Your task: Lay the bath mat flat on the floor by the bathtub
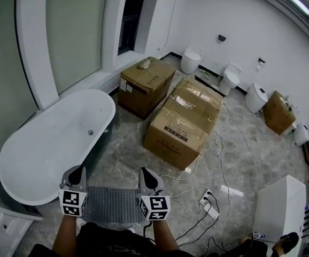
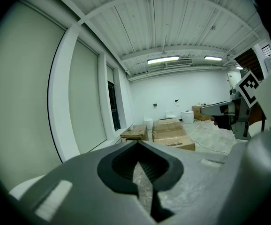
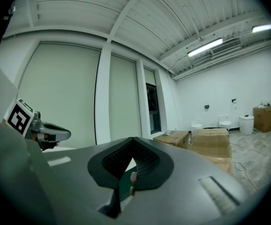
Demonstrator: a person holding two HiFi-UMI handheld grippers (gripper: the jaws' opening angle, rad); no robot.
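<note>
As it hung above the floor (image 1: 128, 157) beside the tub (image 1: 53, 138), the mat (image 1: 111, 203) stretched between the left gripper (image 1: 76, 174) and right gripper (image 1: 148, 175), both clenched, seemingly on its ends.

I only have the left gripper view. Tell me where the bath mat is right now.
Observer: The grey bath mat is spread between the left tool and the right tool, held up in front of the person.
Operator: Give me the bathtub's position.
Observer: The white bathtub lies ahead and left of the mat. In the head view its near end is just left of the left tool.
Operator: Report the right tool's grip.
Observer: The right gripper view shows its jaws shut on a thin dark edge of the mat.
</note>
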